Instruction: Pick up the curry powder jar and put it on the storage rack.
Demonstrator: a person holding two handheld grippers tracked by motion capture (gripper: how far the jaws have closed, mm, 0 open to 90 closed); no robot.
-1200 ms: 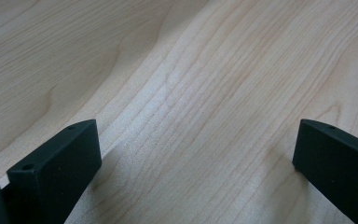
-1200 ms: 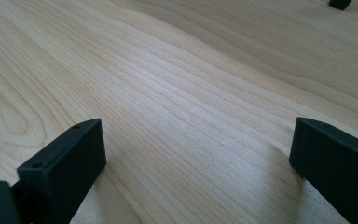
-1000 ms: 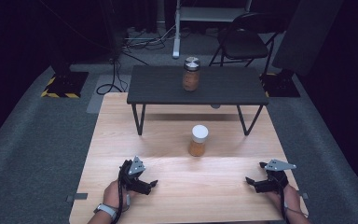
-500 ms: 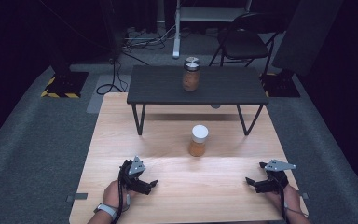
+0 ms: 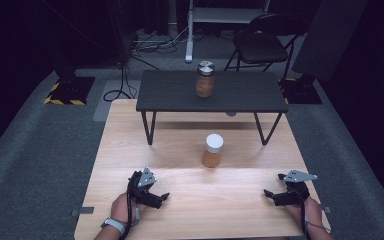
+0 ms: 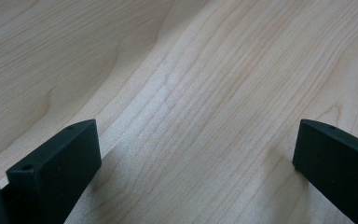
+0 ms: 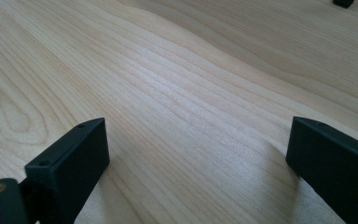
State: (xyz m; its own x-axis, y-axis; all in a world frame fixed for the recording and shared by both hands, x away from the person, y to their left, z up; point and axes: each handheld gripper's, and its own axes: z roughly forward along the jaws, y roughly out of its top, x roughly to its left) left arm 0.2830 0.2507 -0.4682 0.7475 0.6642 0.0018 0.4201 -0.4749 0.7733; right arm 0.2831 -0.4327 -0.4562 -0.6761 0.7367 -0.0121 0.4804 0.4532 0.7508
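Note:
A jar with a white lid and orange-brown contents stands mid-way up the wooden table. A second jar with a silver lid stands on the small black table behind it. My left gripper rests low near the table's front left and points right, with its jaws wide open over bare wood. At the front right my right gripper points left. Its jaws have just been closing a little but still stand wide apart, with nothing between them. Both grippers are well short of the jars.
The black table's thin legs stand on the far half of the wooden table. Behind it are a black folding chair, a stand base with yellow-black stripes and loose cables on grey carpet.

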